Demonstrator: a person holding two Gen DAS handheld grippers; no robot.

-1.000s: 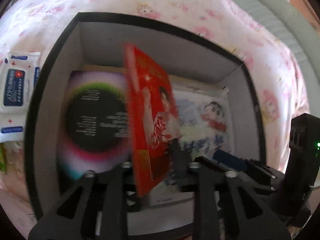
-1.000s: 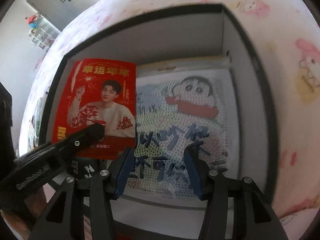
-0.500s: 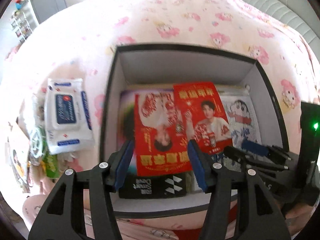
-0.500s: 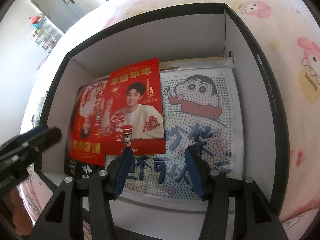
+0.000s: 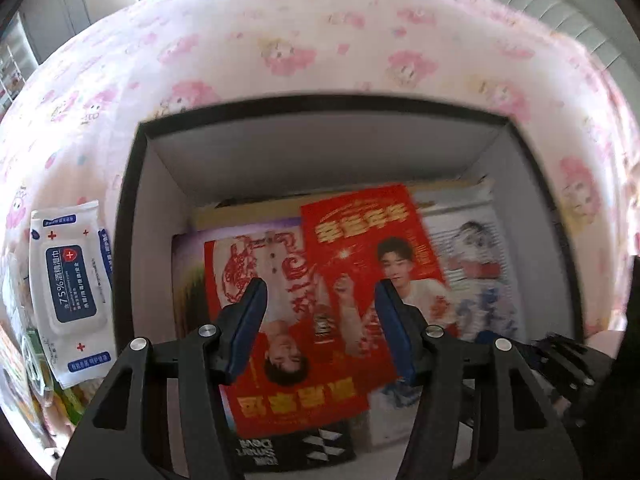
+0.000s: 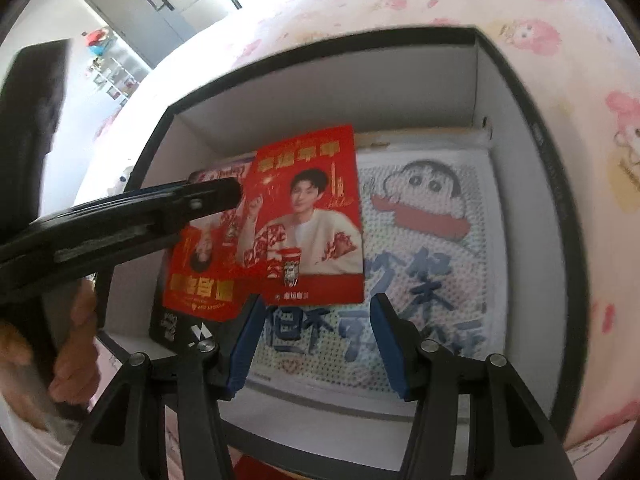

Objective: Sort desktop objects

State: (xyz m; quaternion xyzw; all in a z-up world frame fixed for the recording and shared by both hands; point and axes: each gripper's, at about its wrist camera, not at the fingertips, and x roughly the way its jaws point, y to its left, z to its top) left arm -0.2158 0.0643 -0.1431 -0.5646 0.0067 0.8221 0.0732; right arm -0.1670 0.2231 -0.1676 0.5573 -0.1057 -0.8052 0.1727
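Note:
A black box with white inner walls [image 5: 152, 184] [image 6: 492, 92] sits on a pink cartoon-print cloth. Inside lie two red cards with a man's portrait: one upright [image 5: 372, 256] [image 6: 308, 220], overlapping one upside down [image 5: 272, 320] [image 6: 200, 276]. A cartoon bead picture [image 6: 432, 248] [image 5: 476, 272] lies to their right. My left gripper [image 5: 320, 328] is open and empty, hovering above the cards. My right gripper [image 6: 316, 344] is open and empty over the box's near side. The left gripper's fingers [image 6: 208, 200] show in the right wrist view.
A white pack of alcohol wipes [image 5: 68, 280] lies on the cloth left of the box, with green packets [image 5: 68, 400] below it. A dark booklet [image 5: 288, 448] lies under the red cards. A grey sofa edge [image 5: 560, 4] is at the far right.
My left gripper let go of the second red card, which now lies flat in the box. The left gripper has since come lower and closer over the cards. The right gripper barely moved.

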